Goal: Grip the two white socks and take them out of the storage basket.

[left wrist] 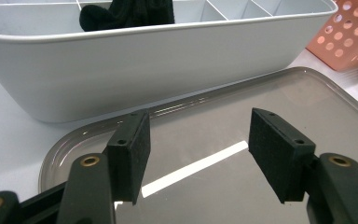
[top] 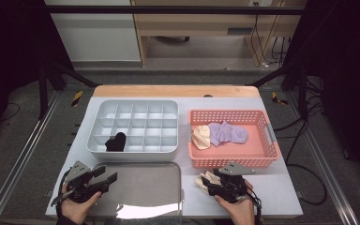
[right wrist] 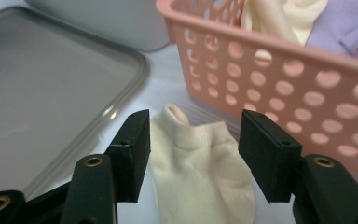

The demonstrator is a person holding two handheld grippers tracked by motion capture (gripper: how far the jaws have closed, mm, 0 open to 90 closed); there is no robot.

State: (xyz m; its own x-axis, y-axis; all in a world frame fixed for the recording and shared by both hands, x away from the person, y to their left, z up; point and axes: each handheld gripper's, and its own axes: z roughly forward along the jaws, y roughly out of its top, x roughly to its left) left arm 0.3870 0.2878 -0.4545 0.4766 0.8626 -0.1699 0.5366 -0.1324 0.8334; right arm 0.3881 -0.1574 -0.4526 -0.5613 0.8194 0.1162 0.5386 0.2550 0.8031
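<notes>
A cream sock (right wrist: 200,172) lay flat on the white tabletop (top: 281,187) just in front of the pink basket (top: 262,159), between the parted jaws of the right gripper (top: 211,183), whose pads stood clear of the cloth on both sides. In the right gripper view, the sock's long axis ran along the gripper's own line of sight, cuff end pointing away toward the basket wall, so the jaws straddled its width rather than its length. The right hand was plainly the nearer one; the left gripper (top: 104,174), jaws wide and holding nothing, hovered over the grey tray (top: 164,187) across the tabletop. A second cream sock (top: 201,137) and a purple pair (top: 227,133) sat in the basket, while a black sock (top: 116,142) filled one front cell of the white divided bin (top: 136,152). Any regrasp would likely call for closing straight across the sock's middle, where it lay.
</notes>
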